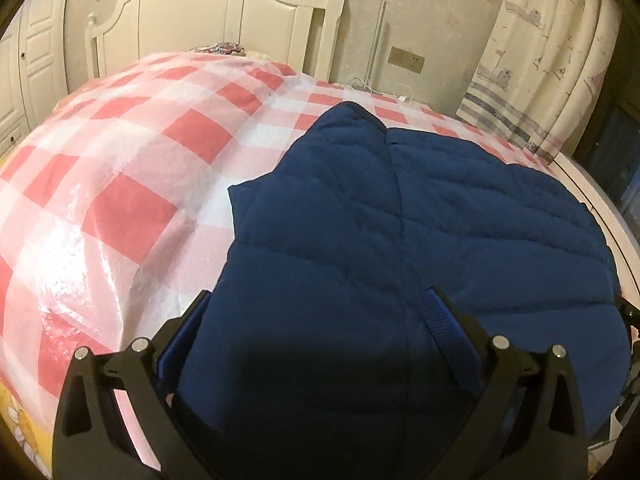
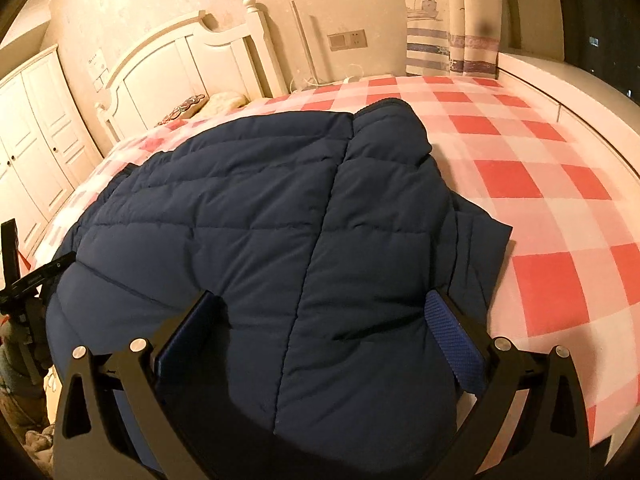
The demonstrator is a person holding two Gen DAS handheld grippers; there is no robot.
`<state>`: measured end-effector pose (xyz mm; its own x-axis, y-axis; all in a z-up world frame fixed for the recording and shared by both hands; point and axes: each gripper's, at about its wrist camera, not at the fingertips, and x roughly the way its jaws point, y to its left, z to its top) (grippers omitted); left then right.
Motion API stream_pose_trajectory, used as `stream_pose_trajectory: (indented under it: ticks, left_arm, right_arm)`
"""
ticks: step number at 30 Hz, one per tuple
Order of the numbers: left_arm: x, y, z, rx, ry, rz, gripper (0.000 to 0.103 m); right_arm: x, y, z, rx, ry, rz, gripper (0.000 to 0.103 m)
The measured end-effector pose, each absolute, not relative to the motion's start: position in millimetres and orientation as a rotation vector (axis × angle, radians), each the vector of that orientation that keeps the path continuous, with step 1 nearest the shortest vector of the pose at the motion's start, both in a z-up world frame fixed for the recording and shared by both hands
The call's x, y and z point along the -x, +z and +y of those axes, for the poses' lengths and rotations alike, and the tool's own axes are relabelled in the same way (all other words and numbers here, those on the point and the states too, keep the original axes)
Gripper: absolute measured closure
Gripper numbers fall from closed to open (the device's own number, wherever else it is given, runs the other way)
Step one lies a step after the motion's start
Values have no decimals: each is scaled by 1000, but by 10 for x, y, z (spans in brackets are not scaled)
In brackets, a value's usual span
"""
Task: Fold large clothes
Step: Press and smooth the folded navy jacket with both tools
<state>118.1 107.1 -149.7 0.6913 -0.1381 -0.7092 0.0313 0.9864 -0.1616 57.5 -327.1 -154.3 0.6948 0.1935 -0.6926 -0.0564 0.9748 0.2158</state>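
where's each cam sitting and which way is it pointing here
Left wrist view: sits on the left hand-held gripper, low at the foot of the bed, looking toward the headboard over the blue padded jacket; both open fingers show, and part of the other gripper's frame shows at the right edge.
Right wrist view: sits on the right hand-held gripper, facing the same way over the jacket; its open fingers show, with the other gripper's frame at the left edge.
Shared: jacket, checked cover, headboard, curtain.
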Motion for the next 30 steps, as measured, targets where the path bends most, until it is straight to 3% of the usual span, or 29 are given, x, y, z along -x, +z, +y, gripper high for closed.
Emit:
stream_pose_trajectory:
  ticks: [7,11,16,17,18,23,30]
  left_arm:
    - [-654,-1273,950,55,-64,693,4]
    - [-560,-1416,830,-50,-24,691,2]
    - [-599,-1428,859,-37,-23,704,2]
    - [-563,-1363,867,-29,6,697,11]
    - [-500,-1249,862,-18,19,669,13]
    - [-192,-756,372,-100,-129,498,2]
    - [-607,-1439,-193,-190,-206,676,2]
  right_arm:
    - [-7,-1167,-2862,-40,145,678,5]
    - [40,-1411,-2546,75,179,734,4]
    - [7,-1497,-2653,17,219,740,5]
    - [21,-1452,-2626,25,195,750,5]
    - [53,-1396,-2587,29,169,746,5]
    - [151,-1168,-2169,110,258,639,5]
    - [-9,-1487,-1835,225,321,665,4]
